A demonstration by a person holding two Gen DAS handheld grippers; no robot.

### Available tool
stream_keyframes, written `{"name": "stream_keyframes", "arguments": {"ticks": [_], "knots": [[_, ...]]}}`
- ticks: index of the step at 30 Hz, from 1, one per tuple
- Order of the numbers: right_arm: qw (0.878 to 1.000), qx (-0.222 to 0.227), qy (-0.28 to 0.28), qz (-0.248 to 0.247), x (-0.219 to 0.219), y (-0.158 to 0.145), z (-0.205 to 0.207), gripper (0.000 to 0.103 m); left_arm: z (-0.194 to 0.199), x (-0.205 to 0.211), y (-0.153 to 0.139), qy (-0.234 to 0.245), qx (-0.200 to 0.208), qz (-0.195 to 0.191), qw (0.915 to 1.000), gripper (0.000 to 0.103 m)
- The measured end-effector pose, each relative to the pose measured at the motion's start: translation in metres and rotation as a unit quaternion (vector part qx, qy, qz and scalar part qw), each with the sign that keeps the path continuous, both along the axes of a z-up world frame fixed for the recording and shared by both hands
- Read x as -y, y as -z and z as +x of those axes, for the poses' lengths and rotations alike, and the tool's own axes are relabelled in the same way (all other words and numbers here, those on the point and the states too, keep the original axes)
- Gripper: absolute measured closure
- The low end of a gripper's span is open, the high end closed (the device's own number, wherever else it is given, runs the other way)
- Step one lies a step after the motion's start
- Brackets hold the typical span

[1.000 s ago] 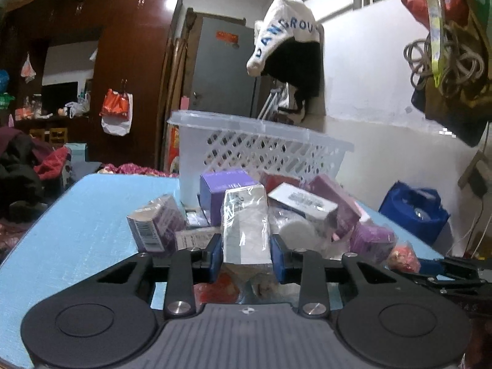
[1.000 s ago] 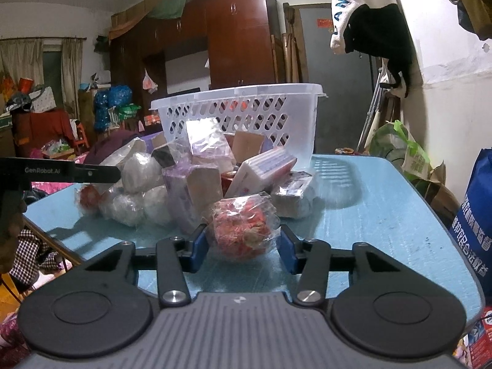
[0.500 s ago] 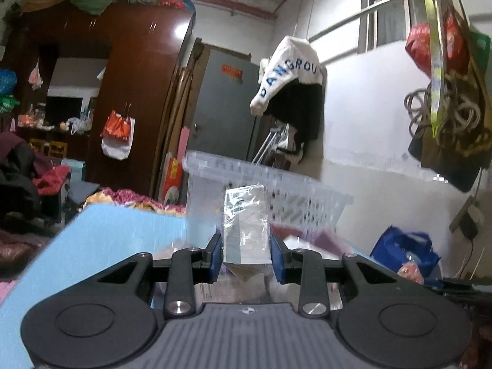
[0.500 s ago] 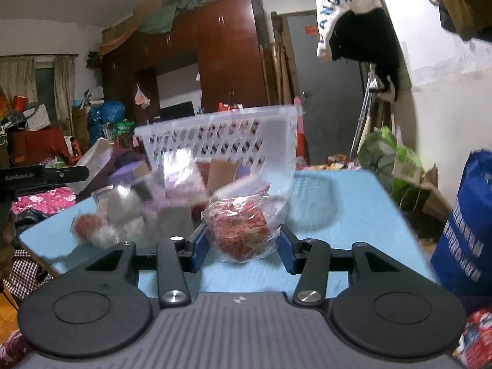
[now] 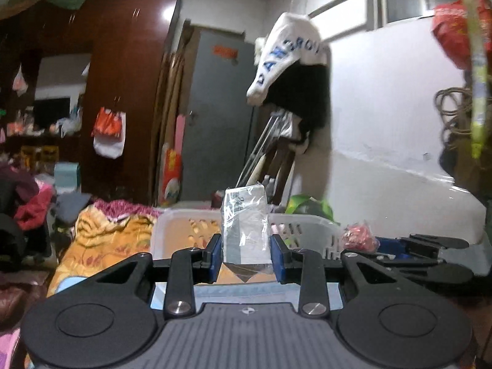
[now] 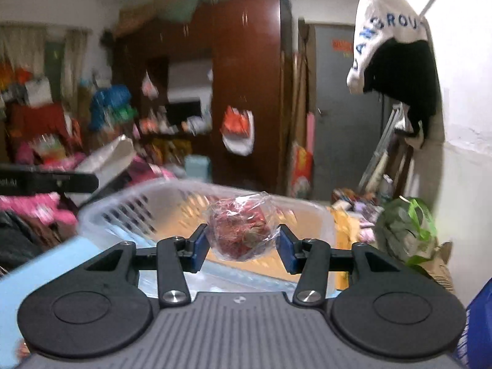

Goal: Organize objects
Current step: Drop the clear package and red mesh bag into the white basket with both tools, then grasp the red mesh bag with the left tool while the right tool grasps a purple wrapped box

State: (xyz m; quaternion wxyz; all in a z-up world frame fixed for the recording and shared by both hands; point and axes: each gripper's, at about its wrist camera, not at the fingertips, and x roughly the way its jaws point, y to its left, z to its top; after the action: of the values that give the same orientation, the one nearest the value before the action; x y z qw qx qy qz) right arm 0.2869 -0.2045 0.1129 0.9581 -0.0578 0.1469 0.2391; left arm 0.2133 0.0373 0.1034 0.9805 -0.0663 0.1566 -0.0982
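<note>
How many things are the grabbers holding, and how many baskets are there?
Clear-wrapped box in the left gripper: 1
Red bag of bits in the right gripper: 1
White basket: 1
Total: 3

We see a dim, warm-lit room through both fisheye views, straight lines bowing at the edges, a bright glare spot on the glossy wardrobe [image 5: 167,13], and motion blur smearing the white basket [image 6: 129,212] and the background clutter.
</note>
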Motion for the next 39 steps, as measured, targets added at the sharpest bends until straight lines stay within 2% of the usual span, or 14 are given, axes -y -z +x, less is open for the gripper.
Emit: {"name": "stream_keyframes", "arguments": {"ticks": [2, 4, 5, 6, 7, 9, 11, 15, 19, 23, 25, 28, 39], "knots": [[1.0, -0.005, -0.005, 0.001, -0.003, 0.005, 0.007, 0.052, 0.011, 0.002, 0.004, 0.005, -0.016, 0.001, 0.9999, 0.066], [1.0, -0.012, -0.012, 0.011, -0.003, 0.008, 0.011, 0.043, 0.017, 0.006, 0.01, 0.004, -0.023, 0.012, 0.9997, 0.056], [1.0, -0.013, -0.012, 0.01, -0.002, 0.008, 0.01, 0.035, 0.017, 0.008, 0.011, -0.008, -0.017, 0.023, 0.9995, 0.028], [1.0, -0.007, -0.006, 0.007, -0.001, 0.006, 0.006, 0.01, 0.014, 0.009, 0.012, -0.024, -0.01, 0.032, 0.9992, 0.004], [1.0, 0.007, 0.006, 0.007, 0.003, 0.005, -0.001, 0.0, 0.009, 0.007, 0.012, -0.031, 0.0, 0.03, 0.9991, 0.002], [0.999, 0.041, 0.016, 0.007, 0.009, 0.001, -0.021, 0.0, -0.013, -0.005, 0.011, -0.031, 0.03, 0.006, 0.9991, 0.002], [0.998, 0.053, 0.007, 0.025, 0.023, 0.0, -0.045, 0.0, -0.04, -0.016, 0.014, -0.021, 0.054, -0.02, 0.9981, 0.0], [0.996, 0.027, -0.033, 0.076, 0.054, 0.03, -0.094, 0.0, -0.111, -0.04, 0.047, 0.022, 0.112, -0.069, 0.9911, 0.0], [0.996, 0.028, -0.019, 0.081, 0.068, 0.081, -0.146, 0.0, -0.159, -0.045, 0.083, -0.004, 0.098, -0.054, 0.9937, 0.0], [0.989, -0.007, 0.005, 0.146, 0.084, 0.114, -0.167, 0.0, -0.184, -0.051, 0.111, -0.005, 0.077, -0.059, 0.9952, 0.0], [0.99, -0.004, 0.003, 0.142, 0.082, 0.115, -0.172, 0.0, -0.191, -0.05, 0.116, -0.009, 0.08, -0.043, 0.9959, 0.0], [0.993, 0.025, 0.011, 0.118, 0.077, 0.103, -0.175, 0.0, -0.192, -0.043, 0.117, -0.012, 0.08, -0.014, 0.9966, 0.0], [0.993, 0.039, 0.002, 0.115, 0.071, 0.11, -0.183, 0.0, -0.197, -0.036, 0.138, 0.001, 0.065, 0.005, 0.9979, 0.0]]}}
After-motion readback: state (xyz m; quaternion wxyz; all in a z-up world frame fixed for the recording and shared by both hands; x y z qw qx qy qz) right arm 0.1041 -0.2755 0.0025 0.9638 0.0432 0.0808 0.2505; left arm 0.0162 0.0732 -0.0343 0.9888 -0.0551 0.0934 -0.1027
